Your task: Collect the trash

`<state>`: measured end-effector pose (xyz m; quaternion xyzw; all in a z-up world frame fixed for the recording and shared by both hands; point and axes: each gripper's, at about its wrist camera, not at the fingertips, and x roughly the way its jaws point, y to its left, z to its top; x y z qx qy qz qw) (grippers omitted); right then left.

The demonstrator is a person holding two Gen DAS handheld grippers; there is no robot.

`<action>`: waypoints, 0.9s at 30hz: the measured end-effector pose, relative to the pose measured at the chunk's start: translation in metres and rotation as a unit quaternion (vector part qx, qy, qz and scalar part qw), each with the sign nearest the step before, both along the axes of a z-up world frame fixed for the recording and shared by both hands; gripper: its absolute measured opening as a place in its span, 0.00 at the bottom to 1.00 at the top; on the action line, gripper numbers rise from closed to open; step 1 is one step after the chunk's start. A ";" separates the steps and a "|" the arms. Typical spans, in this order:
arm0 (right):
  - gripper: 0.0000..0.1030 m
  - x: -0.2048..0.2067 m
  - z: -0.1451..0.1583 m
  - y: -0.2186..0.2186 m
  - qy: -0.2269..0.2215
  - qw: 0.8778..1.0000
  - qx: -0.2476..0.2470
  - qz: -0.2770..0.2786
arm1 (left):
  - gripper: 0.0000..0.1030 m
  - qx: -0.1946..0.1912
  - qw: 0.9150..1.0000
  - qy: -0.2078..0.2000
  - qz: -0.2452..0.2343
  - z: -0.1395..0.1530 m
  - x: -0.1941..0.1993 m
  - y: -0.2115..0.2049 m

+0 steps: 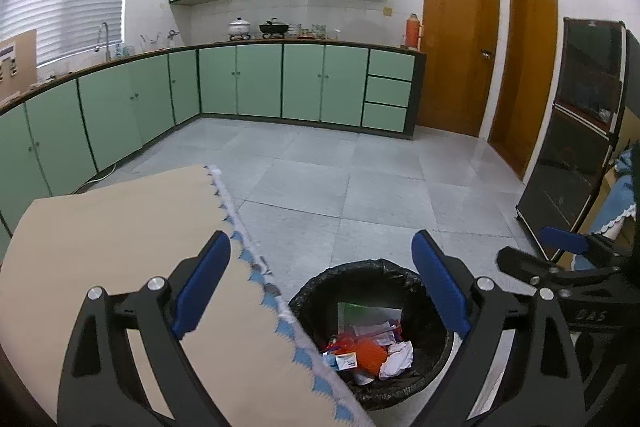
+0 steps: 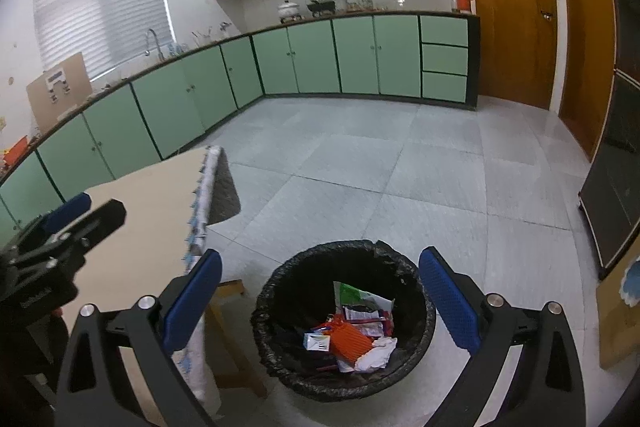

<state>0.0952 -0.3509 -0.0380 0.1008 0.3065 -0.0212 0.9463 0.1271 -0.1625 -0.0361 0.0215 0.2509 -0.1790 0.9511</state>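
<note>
Both the left gripper (image 1: pixel 320 287) and right gripper (image 2: pixel 320 301) hang spread wide and empty over the black-lined trash bin (image 2: pixel 426 307), trash (image 2: pixel 352 337) already inside beside the cloth-covered table (image 1: pixel 112 227); risk: dropping lower could snag the bag liner.

The bin (image 2: pixel 344 323) stands on the floor (image 2: pixel 400 187), just right of the table (image 1: pixel 120 247). In the bin lies trash (image 2: pixel 352 331) — wrappers, a crumpled paper (image 2: pixel 378 353) and a small box (image 2: pixel 318 342). Beyond the bin, across the floor, the counter (image 1: pixel 280 45) runs along the far wall and bends along the left wall, past the table. Right of the counter's end are two doors (image 1: pixel 460 43). Right of the bin, well apart, stands a cabinet (image 1: pixel 576 131) — against the right wall.
</note>
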 end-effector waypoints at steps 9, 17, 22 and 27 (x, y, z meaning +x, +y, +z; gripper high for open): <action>0.94 -0.038 0.030 0.016 -0.020 1.000 0.008 0.015 | 0.88 0.005 1.000 -0.018 0.009 0.017 -0.037 0.023; 0.94 -0.065 0.044 0.033 -0.040 0.999 -0.003 0.031 | 0.89 0.004 1.000 -0.030 0.008 0.029 -0.066 0.037; 0.94 -0.076 0.050 0.042 -0.053 0.998 -0.011 0.040 | 0.89 0.007 0.999 -0.042 0.007 0.034 -0.081 0.043; 0.94 -0.084 0.053 0.050 -0.061 0.997 -0.017 0.047 | 0.89 0.003 0.999 -0.046 0.011 0.038 -0.091 0.050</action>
